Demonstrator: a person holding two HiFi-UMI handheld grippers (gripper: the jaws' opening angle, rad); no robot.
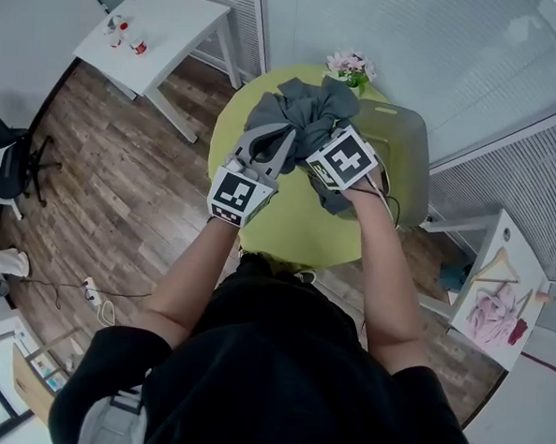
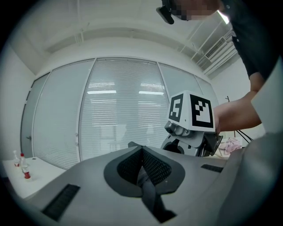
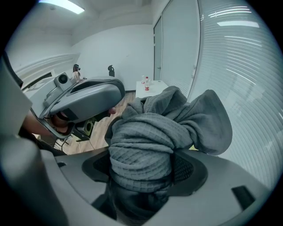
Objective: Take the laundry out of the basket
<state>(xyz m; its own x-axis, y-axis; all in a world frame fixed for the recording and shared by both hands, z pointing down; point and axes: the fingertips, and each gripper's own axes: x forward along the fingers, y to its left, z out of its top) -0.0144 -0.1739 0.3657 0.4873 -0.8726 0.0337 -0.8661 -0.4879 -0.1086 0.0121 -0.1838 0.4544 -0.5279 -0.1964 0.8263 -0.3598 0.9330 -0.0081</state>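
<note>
- Head view: a person leans over a round yellow-green surface (image 1: 287,231). Both grippers hold up a crumpled gray garment (image 1: 304,105) above its far half, the left gripper (image 1: 281,143) at the garment's left and the right gripper (image 1: 337,143) just beside it. A small bunch of flowers (image 1: 351,66) stands at the far edge.
- Left gripper view: the jaws are clenched, pad pressed on pad (image 2: 142,152). The right gripper's marker cube (image 2: 191,110) hangs close ahead.
- Right gripper view: the jaws (image 3: 141,163) grasp a thick, ribbed wad of the gray garment (image 3: 146,141), which bulges up and out over the pads.
</note>
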